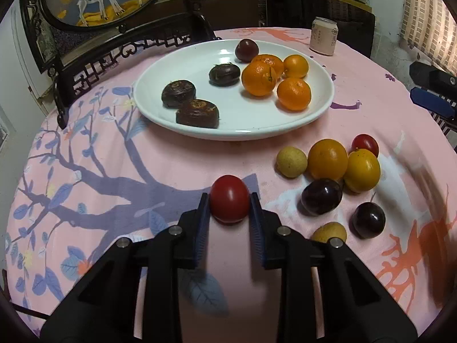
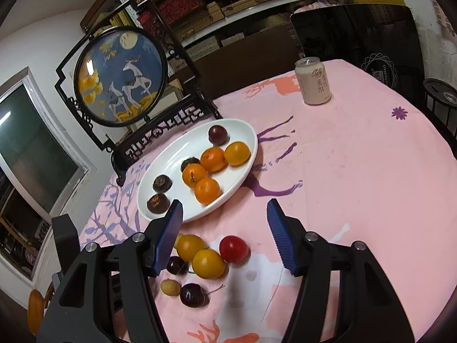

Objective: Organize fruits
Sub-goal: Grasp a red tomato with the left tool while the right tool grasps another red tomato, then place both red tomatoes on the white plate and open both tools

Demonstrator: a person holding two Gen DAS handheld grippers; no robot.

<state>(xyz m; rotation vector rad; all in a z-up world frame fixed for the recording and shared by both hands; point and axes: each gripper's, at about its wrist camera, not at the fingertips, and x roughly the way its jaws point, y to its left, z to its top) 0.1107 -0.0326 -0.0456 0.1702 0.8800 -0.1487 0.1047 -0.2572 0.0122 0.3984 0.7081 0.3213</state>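
Observation:
My left gripper [image 1: 230, 198] is shut on a red cherry tomato [image 1: 229, 198], held just above the pink tablecloth. A white plate [image 1: 182, 57] beyond it holds several oranges [image 1: 258, 78], a dark cherry [image 1: 246, 50] and three dark water chestnuts [image 1: 178, 93]. Loose fruit lies to the right: two yellow-orange fruits [image 1: 327, 159], another red tomato [image 1: 365, 143], two dark cherries [image 1: 321, 196] and two pale longans [image 1: 291, 162]. My right gripper [image 2: 224, 214] is open and empty, above the loose fruit [image 2: 208, 263], near the plate [image 2: 171, 157].
A pale drink can [image 1: 323, 36] stands at the table's far right, also in the right wrist view [image 2: 313, 81]. A black-framed round deer screen [image 2: 120, 75] stands behind the plate at the left. A dark chair back [image 1: 320, 5] is beyond the table.

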